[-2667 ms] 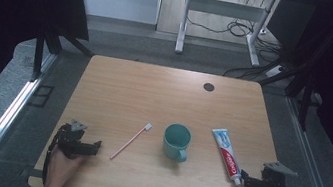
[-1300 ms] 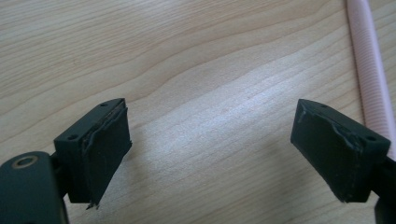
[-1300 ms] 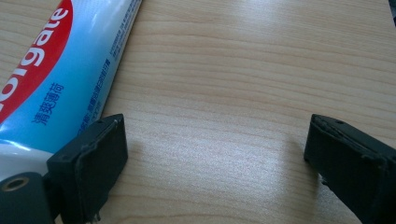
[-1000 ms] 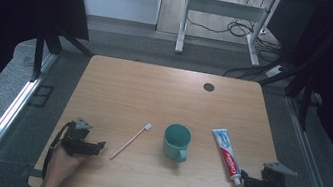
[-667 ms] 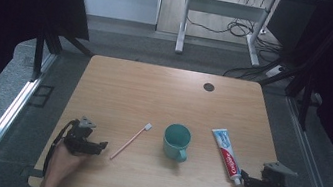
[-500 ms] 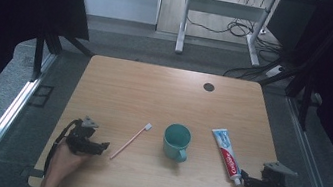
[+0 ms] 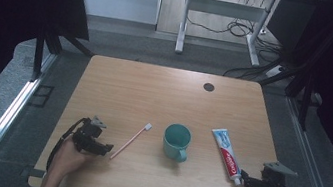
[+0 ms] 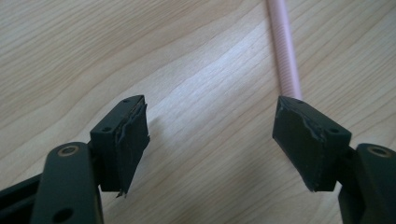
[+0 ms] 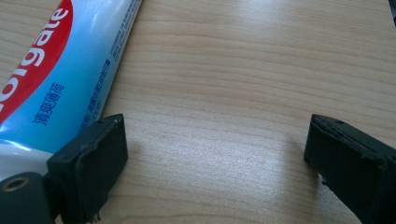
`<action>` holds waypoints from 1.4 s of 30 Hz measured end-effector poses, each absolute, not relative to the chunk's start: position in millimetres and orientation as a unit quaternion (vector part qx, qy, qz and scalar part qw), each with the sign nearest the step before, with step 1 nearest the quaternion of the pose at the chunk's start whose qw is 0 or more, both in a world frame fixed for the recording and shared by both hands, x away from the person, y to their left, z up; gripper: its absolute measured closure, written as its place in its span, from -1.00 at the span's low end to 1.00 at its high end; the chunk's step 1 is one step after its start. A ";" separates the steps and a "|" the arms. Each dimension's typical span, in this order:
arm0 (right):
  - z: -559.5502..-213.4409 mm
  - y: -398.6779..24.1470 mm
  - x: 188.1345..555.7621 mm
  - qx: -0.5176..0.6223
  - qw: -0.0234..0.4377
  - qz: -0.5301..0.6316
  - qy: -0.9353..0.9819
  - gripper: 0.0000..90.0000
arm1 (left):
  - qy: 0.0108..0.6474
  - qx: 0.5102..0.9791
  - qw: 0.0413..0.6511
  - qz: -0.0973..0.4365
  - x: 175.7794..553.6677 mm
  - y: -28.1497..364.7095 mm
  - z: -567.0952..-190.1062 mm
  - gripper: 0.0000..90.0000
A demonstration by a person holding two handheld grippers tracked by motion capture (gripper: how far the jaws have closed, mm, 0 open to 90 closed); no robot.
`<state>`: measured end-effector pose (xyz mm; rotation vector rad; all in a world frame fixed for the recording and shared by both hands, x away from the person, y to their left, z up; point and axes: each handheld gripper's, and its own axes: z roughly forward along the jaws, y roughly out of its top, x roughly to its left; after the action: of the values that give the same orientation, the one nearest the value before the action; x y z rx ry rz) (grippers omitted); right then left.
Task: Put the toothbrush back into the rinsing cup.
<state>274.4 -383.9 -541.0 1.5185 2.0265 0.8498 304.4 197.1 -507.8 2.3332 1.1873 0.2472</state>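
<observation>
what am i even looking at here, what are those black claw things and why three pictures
A person sits at a wooden table and holds a hand-held gripper in each hand, a tool with two black jaws. The wide picture is taken from above and shows both: the left gripper and the right gripper. The other two pictures come from small cameras that ride on the grippers and look along their jaws. On the table lie a pink toothbrush, a green cup and a tube of toothpaste. Nothing is held. The left gripper's jaws have just been closing, with bare wood between them and the toothbrush handle beside one jaw. The right gripper is open beside the toothpaste.
</observation>
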 end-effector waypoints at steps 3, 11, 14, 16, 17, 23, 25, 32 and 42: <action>-541.0 -383.9 274.5 0.553 0.233 0.309 0.738 -0.88 | 0.429 0.864 0.250 0.089 306.3 191.7 -504.6 -0.37; -541.0 -383.9 274.5 0.552 0.233 0.310 0.738 -0.88 | 0.423 0.871 0.239 0.072 312.3 178.6 -498.1 -0.29; -541.0 -383.9 274.6 0.552 0.233 0.310 0.738 -0.88 | 0.426 0.873 0.229 0.059 315.8 174.1 -497.7 -0.26; -541.0 -383.9 274.6 0.552 0.233 0.310 0.738 -0.88 | 0.427 0.875 0.222 0.053 318.2 170.6 -497.6 -0.25; -541.0 -383.9 274.6 0.552 0.233 0.310 0.738 -0.88 | 0.426 0.877 0.219 0.050 319.5 169.0 -497.3 -0.24; -541.0 -383.8 274.6 0.552 0.233 0.310 0.738 -0.88 | 0.424 0.882 0.202 0.033 327.0 157.2 -494.1 -0.15; -541.0 -383.9 274.7 0.552 0.233 0.310 0.738 -0.88 | 0.422 0.884 0.196 0.030 329.4 153.3 -493.4 -0.11; -541.0 -383.9 274.8 0.551 0.233 0.310 0.739 -0.88 | 0.421 0.888 0.183 0.023 336.5 145.4 -494.8 -0.04; -541.0 -383.8 275.0 0.551 0.233 0.310 0.739 -0.88 | 0.417 0.893 0.171 0.011 348.7 130.2 -494.7 0.08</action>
<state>275.0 -383.8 -541.0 1.5137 2.0309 0.8515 348.7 130.2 -494.7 2.5358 1.1842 0.0303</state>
